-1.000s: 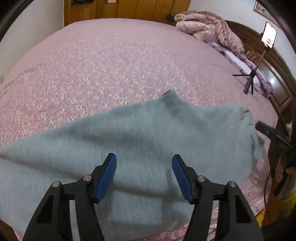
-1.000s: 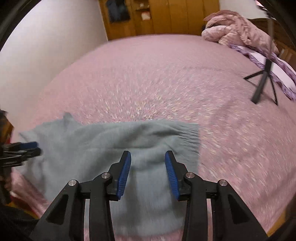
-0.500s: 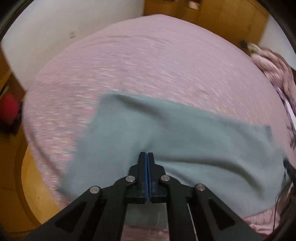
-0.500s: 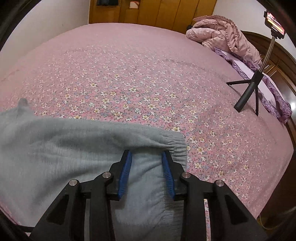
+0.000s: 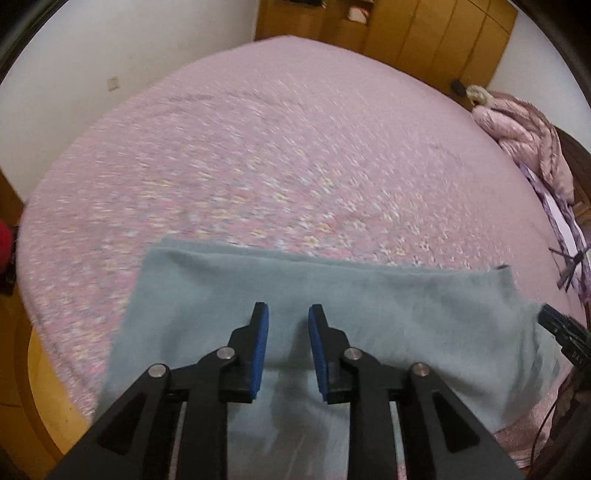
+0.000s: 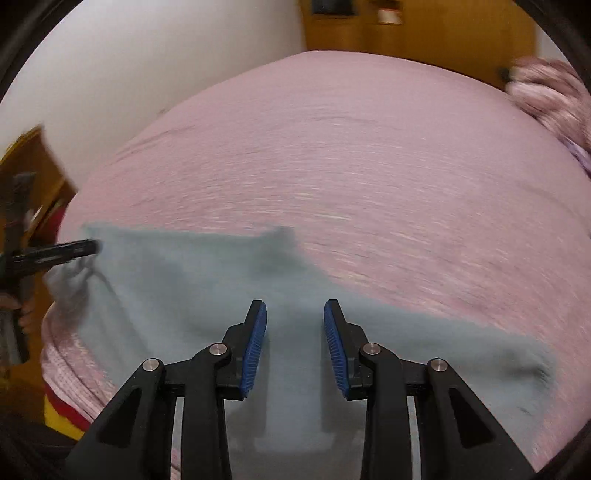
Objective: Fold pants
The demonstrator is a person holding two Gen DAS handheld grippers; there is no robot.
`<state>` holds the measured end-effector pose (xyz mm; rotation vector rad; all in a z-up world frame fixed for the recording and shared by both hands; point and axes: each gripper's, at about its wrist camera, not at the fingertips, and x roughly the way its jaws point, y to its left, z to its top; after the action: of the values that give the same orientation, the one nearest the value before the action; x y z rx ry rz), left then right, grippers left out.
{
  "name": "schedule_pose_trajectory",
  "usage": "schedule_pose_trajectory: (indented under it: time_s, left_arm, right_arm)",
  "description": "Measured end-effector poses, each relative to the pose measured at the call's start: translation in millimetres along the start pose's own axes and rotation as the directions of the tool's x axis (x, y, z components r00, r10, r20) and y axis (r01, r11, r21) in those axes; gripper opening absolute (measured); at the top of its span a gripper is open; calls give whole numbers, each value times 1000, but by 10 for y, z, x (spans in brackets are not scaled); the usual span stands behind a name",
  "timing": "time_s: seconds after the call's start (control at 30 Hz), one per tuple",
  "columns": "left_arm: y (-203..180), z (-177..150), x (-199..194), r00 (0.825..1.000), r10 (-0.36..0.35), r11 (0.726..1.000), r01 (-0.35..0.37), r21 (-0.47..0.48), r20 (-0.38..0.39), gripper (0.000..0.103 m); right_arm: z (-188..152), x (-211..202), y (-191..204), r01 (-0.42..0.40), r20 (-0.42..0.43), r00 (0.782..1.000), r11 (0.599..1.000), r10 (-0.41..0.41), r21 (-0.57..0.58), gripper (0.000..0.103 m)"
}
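Grey-blue pants (image 5: 369,302) lie spread near the front edge of a pink flowered bed (image 5: 277,147). My left gripper (image 5: 288,310) hovers over their near part. Its jaws are opening, and no cloth is pinched between the blue pads. At the right rim of that view, the tip of my right gripper (image 5: 554,323) pokes in by the pants' right end. In the blurred right wrist view, my right gripper (image 6: 295,306) stands open above the pants (image 6: 192,273), pads apart and bare. My left gripper (image 6: 81,249) reaches in at the pants' far left corner.
A crumpled pink quilt (image 5: 524,136) sits at the bed's far right. Wooden wardrobes (image 5: 406,33) line the back wall. Wood floor (image 5: 44,387) shows past the bed's left edge. A hand (image 6: 26,317) grips the left tool's handle.
The left jaws went from wide to shut to partly apart. Both views swung sideways over the bed. The right gripper moved off the waistband, which now lies to its right.
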<state>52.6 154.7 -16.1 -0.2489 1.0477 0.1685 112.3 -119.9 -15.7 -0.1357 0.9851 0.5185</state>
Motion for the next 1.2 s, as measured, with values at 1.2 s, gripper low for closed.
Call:
schedule_pose_trajectory:
  time_s: [1.2]
  left_arm:
    - [92,-300,31,998,13,1000,-11,-24,57,62]
  right_arm:
    - [-380,20,-352,248,-25,969,959,-247,139,53]
